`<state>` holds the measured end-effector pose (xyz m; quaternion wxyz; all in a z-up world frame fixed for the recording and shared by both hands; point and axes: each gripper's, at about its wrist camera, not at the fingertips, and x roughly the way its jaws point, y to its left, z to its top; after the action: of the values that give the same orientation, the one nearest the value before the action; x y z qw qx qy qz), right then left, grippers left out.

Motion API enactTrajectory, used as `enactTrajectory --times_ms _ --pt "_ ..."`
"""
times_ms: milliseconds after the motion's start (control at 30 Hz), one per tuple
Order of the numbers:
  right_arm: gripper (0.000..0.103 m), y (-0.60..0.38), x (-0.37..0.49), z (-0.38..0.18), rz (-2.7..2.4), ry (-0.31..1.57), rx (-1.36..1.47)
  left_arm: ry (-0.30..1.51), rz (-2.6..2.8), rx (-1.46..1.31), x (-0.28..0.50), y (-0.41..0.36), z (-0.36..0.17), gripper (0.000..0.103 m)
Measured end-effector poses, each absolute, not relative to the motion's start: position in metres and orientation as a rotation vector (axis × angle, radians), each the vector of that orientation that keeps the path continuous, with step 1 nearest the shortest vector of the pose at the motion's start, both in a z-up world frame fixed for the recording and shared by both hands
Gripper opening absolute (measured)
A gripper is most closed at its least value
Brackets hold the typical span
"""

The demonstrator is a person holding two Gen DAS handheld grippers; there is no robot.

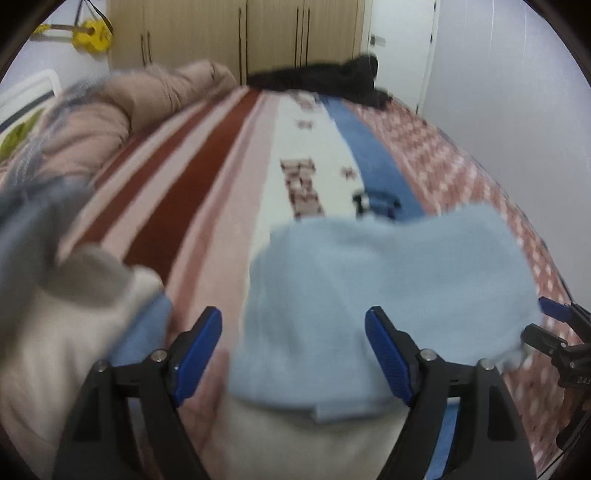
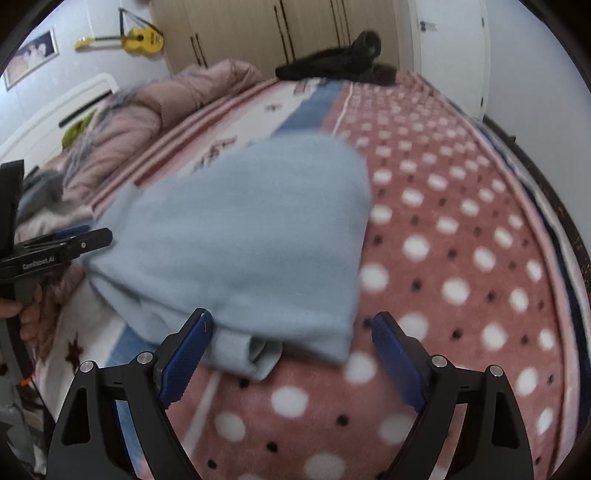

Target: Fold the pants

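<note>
Light blue pants point(image 1: 391, 295) lie folded into a compact bundle on the patterned bedspread point(image 1: 207, 192). They also show in the right wrist view point(image 2: 240, 240), with a hem edge at the near side. My left gripper point(image 1: 293, 332) is open and empty, its blue pads on either side of the bundle's near part. My right gripper point(image 2: 291, 339) is open and empty just at the bundle's near edge. The right gripper shows at the right edge of the left wrist view point(image 1: 554, 332). The left gripper shows at the left edge of the right wrist view point(image 2: 66, 243).
A pink duvet point(image 1: 122, 110) is heaped at the left of the bed. Grey and beige clothes point(image 1: 55, 280) lie at the near left. A black garment point(image 1: 332, 79) lies at the far end. Wardrobes point(image 1: 236, 33) and a door stand beyond; the bed's right edge point(image 2: 546, 229) drops off.
</note>
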<state>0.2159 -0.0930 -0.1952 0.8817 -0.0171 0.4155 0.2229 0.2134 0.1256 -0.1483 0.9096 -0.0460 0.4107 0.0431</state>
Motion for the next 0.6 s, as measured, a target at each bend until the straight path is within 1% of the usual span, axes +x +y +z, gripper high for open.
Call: enactTrajectory --times_ms 167,233,267,300,433,533,600 --pt "0.085 -0.092 0.232 -0.167 0.486 0.801 -0.023 0.797 0.041 -0.112 0.238 0.123 -0.127 0.079" --pt "0.08 -0.085 0.244 -0.163 0.512 0.809 -0.02 0.828 0.008 -0.115 0.252 0.121 -0.132 0.075" --pt "0.078 -0.083 0.248 -0.164 0.512 0.818 -0.025 0.856 0.023 -0.109 0.259 0.122 -0.138 0.069" --pt "0.078 -0.078 0.256 -0.167 0.505 0.841 -0.037 0.886 0.046 -0.097 0.267 0.123 -0.146 0.068" --pt "0.078 -0.072 0.276 -0.181 0.477 0.878 -0.049 0.962 0.097 -0.104 0.283 0.138 -0.177 0.068" --pt "0.078 -0.078 0.29 -0.191 0.477 0.901 0.01 0.967 0.118 -0.134 0.286 0.153 -0.19 0.068" --pt "0.083 -0.081 0.299 -0.199 0.452 0.922 0.031 0.969 0.112 -0.132 0.287 0.156 -0.196 0.07"
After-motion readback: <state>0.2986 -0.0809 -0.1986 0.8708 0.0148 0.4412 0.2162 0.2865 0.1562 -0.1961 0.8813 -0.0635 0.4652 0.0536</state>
